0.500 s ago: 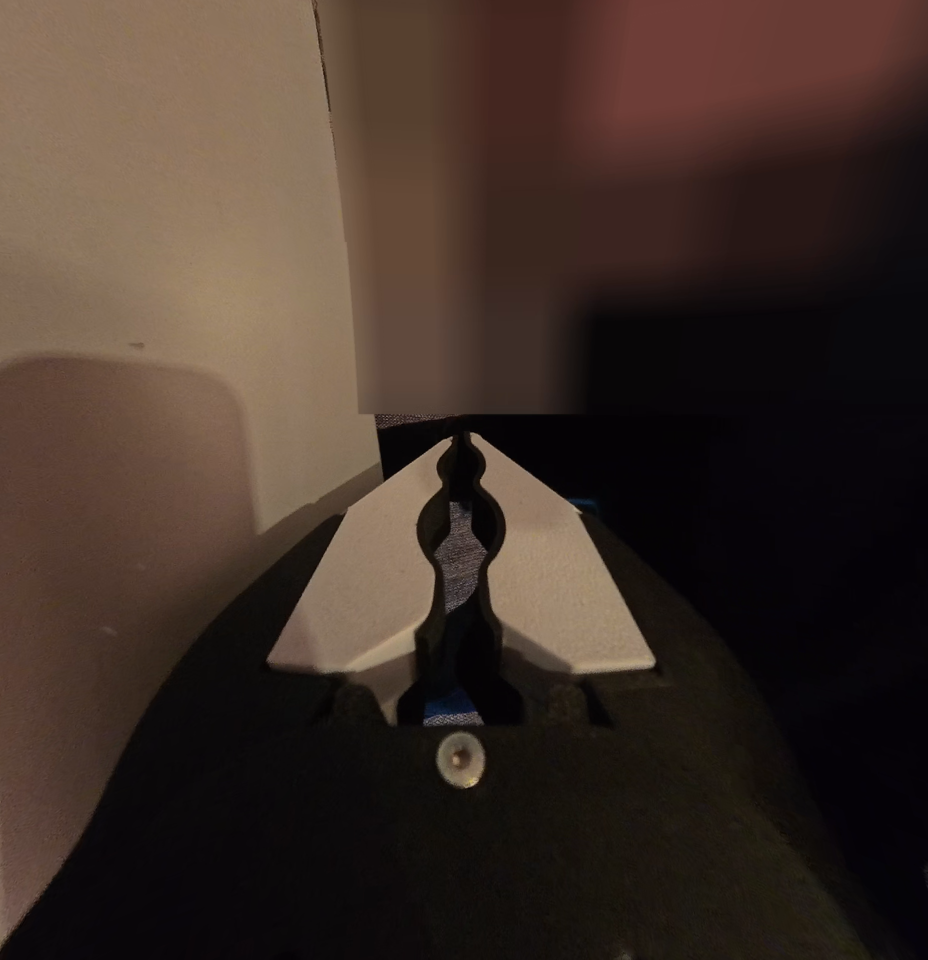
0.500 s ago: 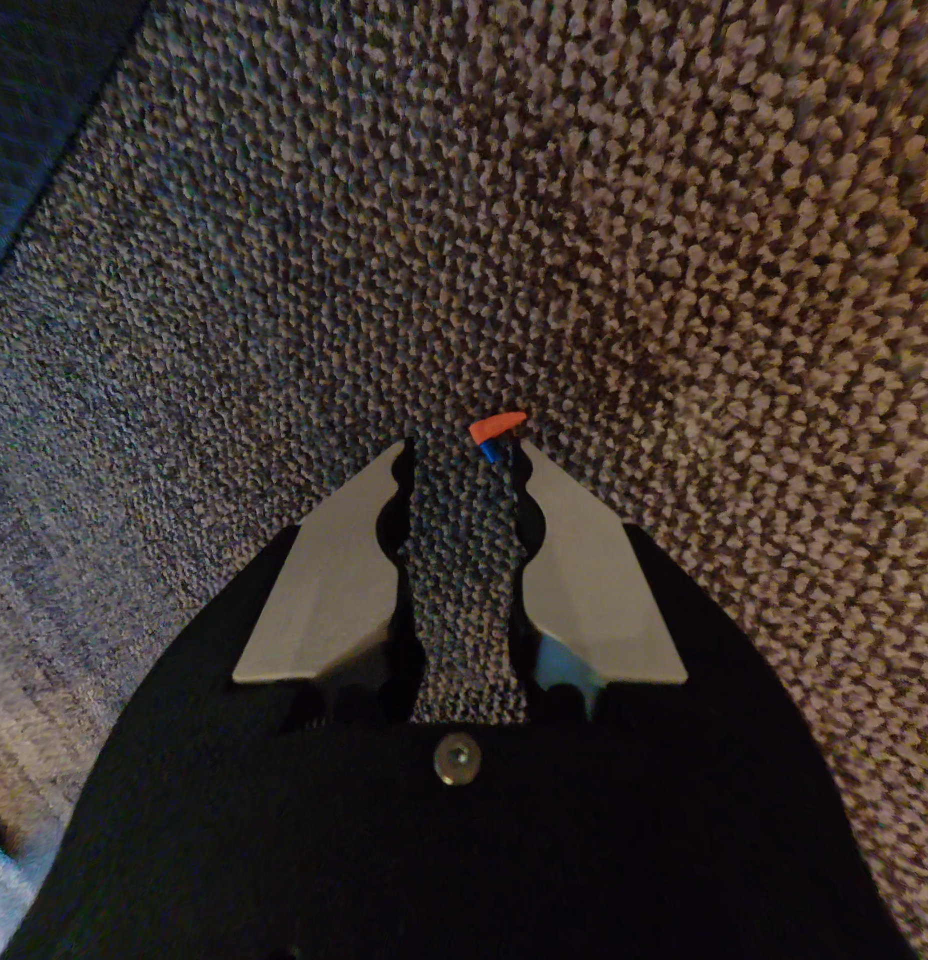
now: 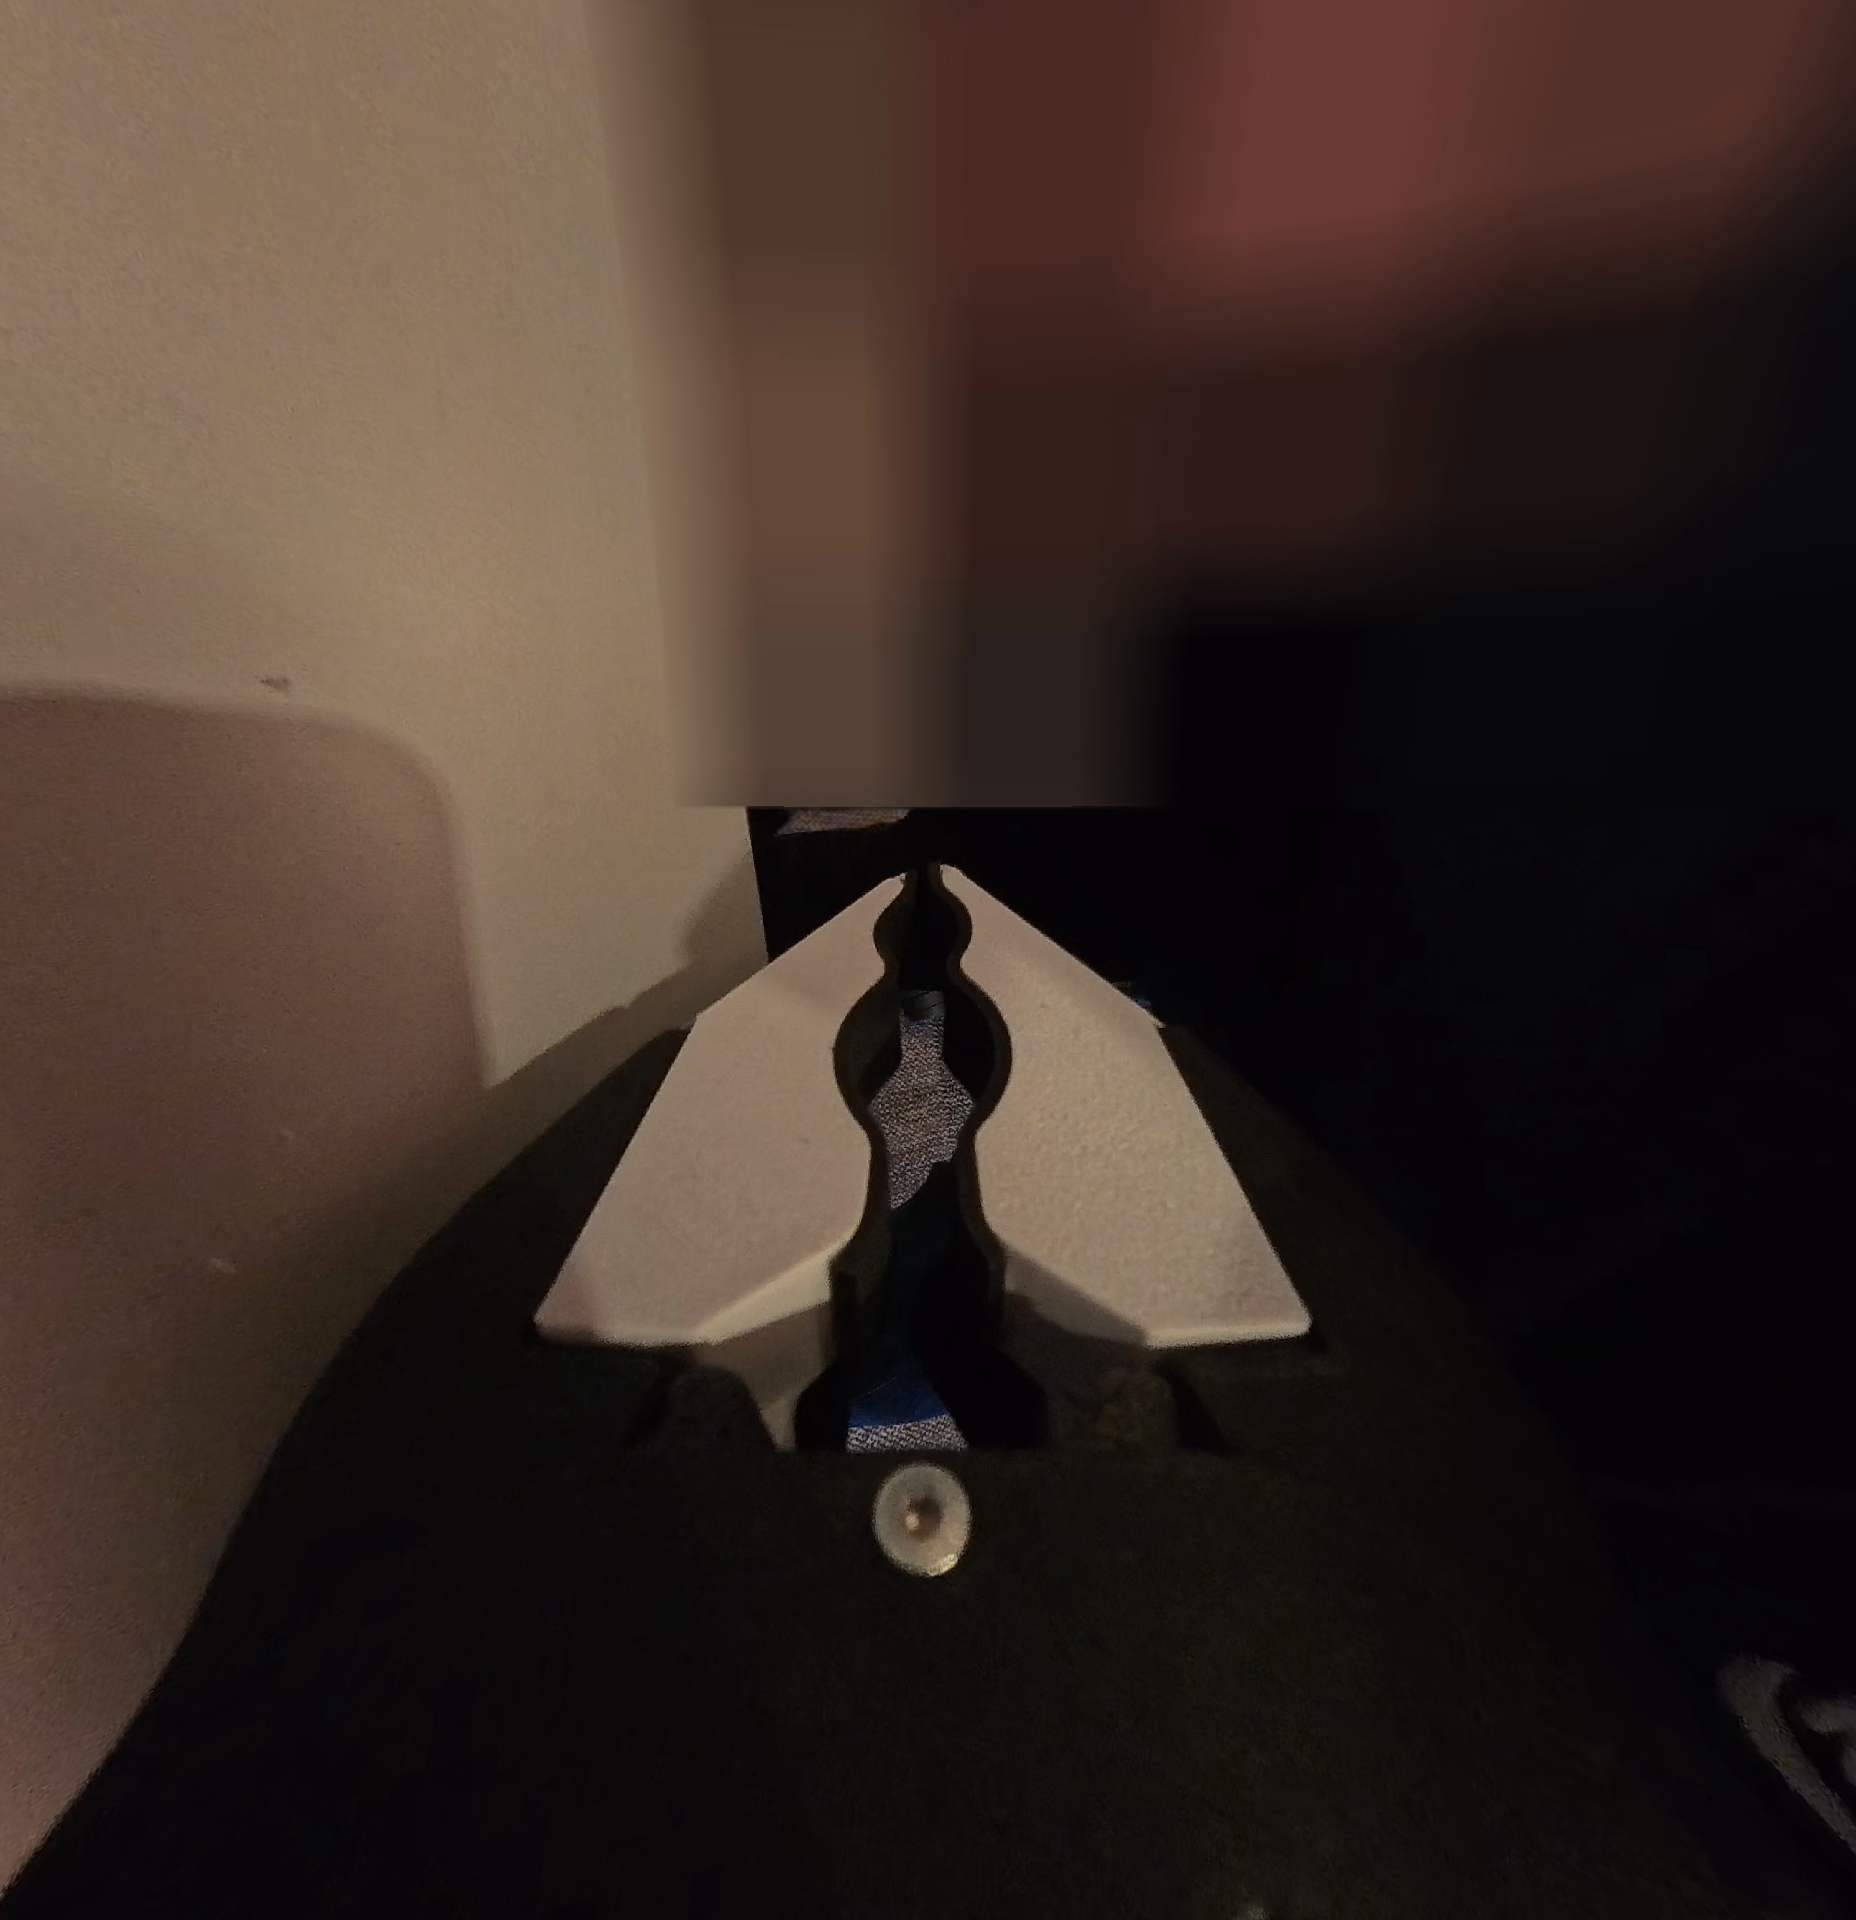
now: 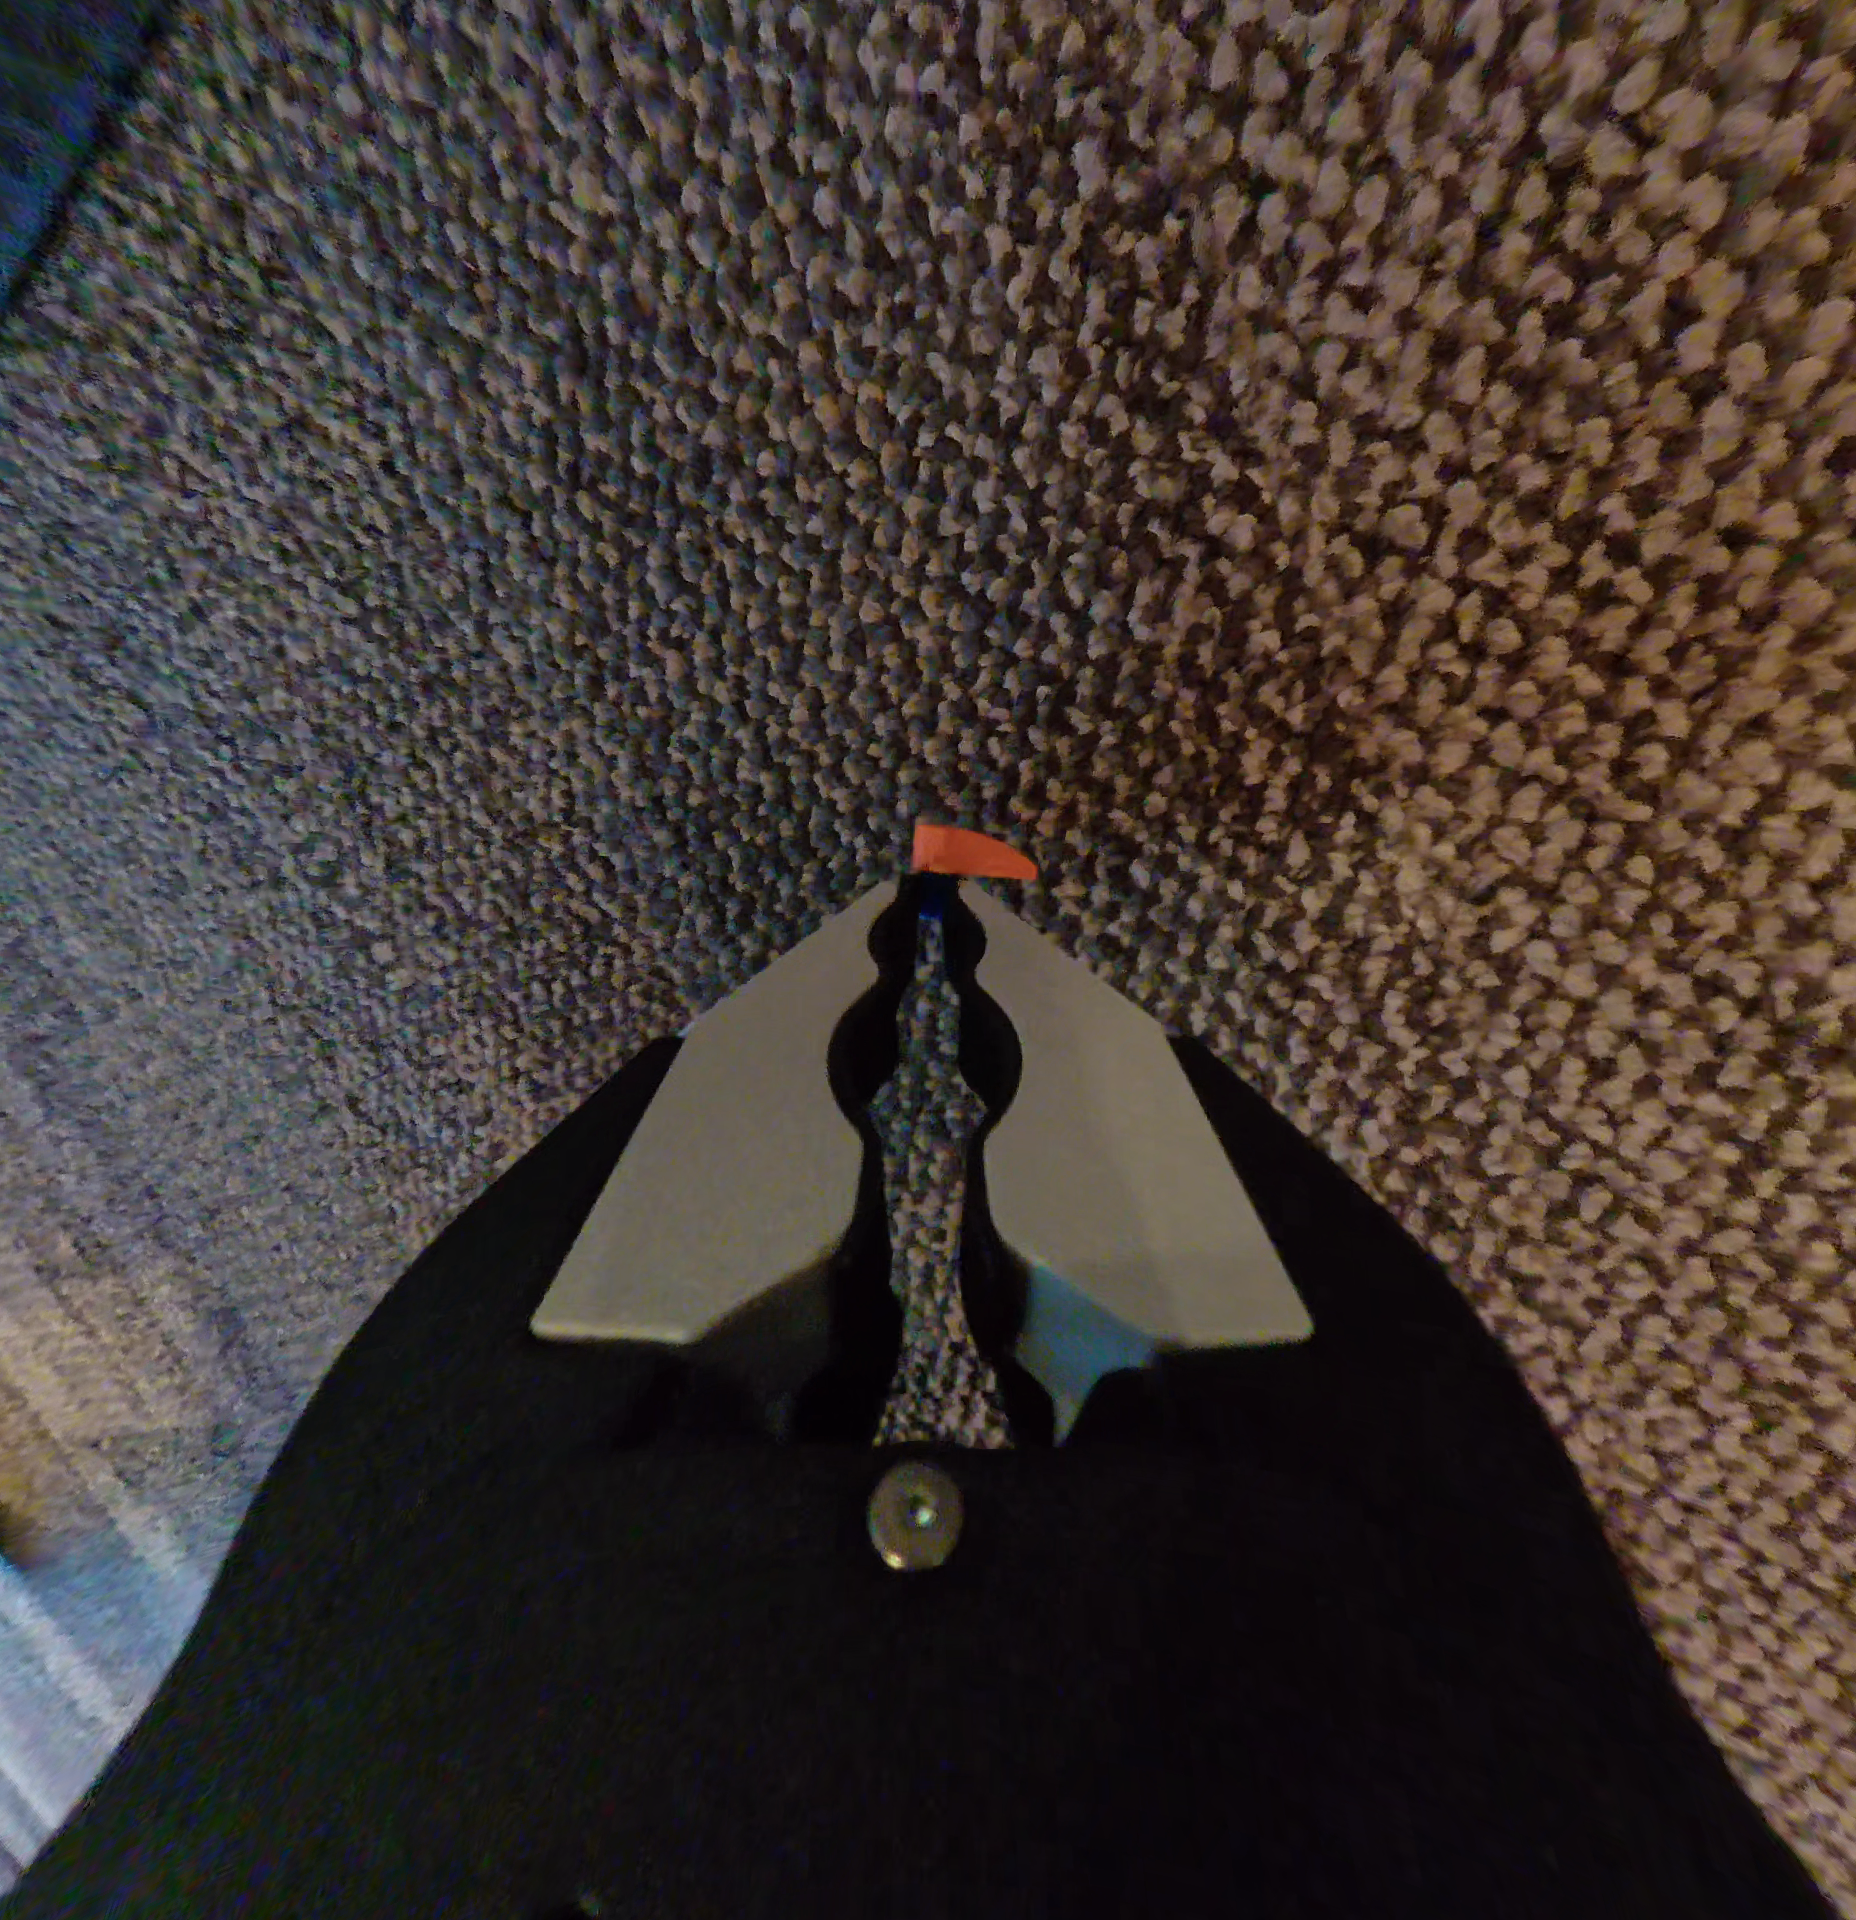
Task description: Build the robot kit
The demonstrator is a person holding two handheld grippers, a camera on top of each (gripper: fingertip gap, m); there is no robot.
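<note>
In the right wrist view my right gripper [image 4: 932, 891] points down at a speckled grey-brown carpet [image 4: 1319, 520]. Its jaws are closed on a small piece with an orange tab [image 4: 971, 852] and a blue part below it; the orange tab sticks out past the fingertips. In the left wrist view my left gripper [image 3: 924, 881] is shut, its white fingers [image 3: 716, 1164] meeting at the tips. Nothing shows clearly between them; only grey fabric [image 3: 919, 1122] is seen through the gap. It sits beside a pale wall [image 3: 280, 416], in dim light.
The gripper's shadow falls on the wall [image 3: 197, 935] at the left. The right half of the left wrist view is dark. A dark blue strip [image 4: 30, 125] borders the carpet at the upper left, and a lighter patch [image 4: 51, 1662] lies at the lower left. Left tips to right tips: about 75 cm. The speckled grey-brown carpet [image 4: 1319, 520] lies around 8 cm away from my right fingertips.
My right gripper has closed from partly open onto the small orange and blue piece. The left gripper has stayed shut and has hardly moved.
</note>
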